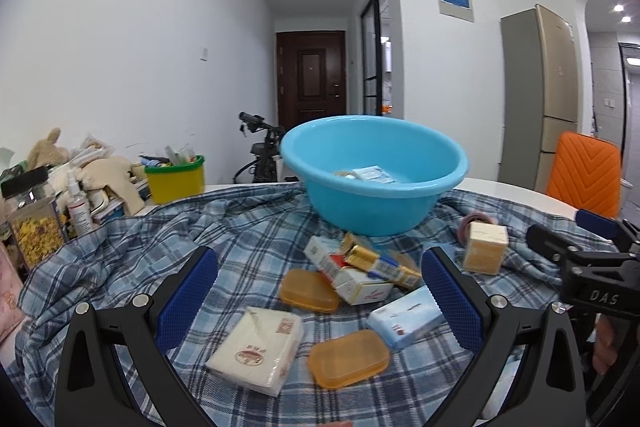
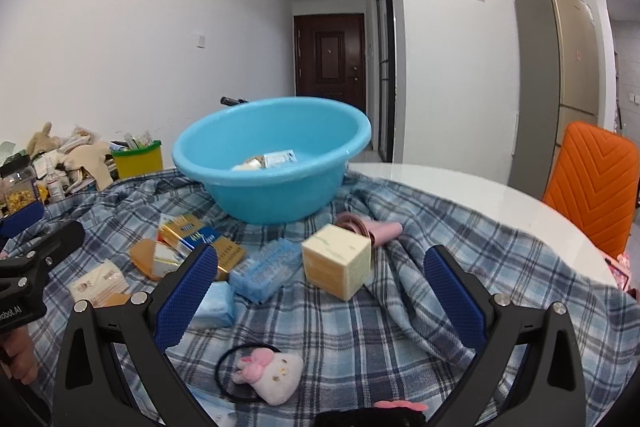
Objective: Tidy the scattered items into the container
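A blue plastic basin stands on a plaid cloth and holds a few small packets. In front of it lie scattered items: two orange soap cases, a white tissue pack, a light blue pack, and a pile of small boxes. My left gripper hovers open above these. My right gripper is open too, facing a cream cube box, with a pink plush hair tie just below it and a blue pack to its left.
A yellow-green tub, a jar, a spray bottle and soft toys crowd the table's left side. An orange chair stands at the right by the white table edge. The right gripper's body shows at the right of the left wrist view.
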Demonstrator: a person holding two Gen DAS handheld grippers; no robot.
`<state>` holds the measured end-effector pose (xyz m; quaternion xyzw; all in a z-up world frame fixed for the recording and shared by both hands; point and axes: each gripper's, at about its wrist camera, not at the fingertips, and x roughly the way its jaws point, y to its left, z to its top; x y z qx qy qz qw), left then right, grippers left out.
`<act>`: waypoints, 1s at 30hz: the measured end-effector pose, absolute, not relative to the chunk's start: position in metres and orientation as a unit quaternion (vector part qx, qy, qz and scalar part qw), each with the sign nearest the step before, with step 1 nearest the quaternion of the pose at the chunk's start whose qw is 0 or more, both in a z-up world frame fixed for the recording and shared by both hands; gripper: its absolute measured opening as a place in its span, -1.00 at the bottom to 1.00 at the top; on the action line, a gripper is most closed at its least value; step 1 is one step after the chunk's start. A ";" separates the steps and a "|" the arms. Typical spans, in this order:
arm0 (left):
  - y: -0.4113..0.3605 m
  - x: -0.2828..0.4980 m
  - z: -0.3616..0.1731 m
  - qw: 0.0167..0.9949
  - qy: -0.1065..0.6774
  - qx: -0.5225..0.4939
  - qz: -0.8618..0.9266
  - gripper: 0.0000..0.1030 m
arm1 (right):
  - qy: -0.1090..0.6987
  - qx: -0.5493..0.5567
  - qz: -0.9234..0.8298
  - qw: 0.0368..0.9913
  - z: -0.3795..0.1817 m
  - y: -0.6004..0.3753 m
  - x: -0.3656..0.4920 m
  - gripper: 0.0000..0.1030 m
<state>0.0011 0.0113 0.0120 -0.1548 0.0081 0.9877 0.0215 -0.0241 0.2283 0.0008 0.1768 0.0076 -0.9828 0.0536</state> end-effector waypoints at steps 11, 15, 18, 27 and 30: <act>0.010 -0.010 0.072 0.006 0.005 -0.177 0.984 1.00 | 0.024 0.165 -0.983 0.075 0.064 0.220 -0.025 0.99; 0.013 -0.015 0.095 0.008 0.010 -0.182 0.983 1.00 | 0.029 0.157 -0.984 0.073 0.084 0.219 -0.028 0.99; 0.014 -0.021 0.112 0.014 0.006 -0.189 0.982 1.00 | 0.034 0.155 -0.984 0.079 0.099 0.217 -0.031 0.99; 0.017 -0.047 0.138 0.019 0.014 -0.250 0.968 1.00 | 0.062 0.187 -0.975 0.099 0.125 0.211 -0.045 0.99; 0.015 -0.060 0.143 0.032 0.005 -0.288 0.957 1.00 | 0.065 0.217 -0.968 0.110 0.130 0.210 -0.053 0.99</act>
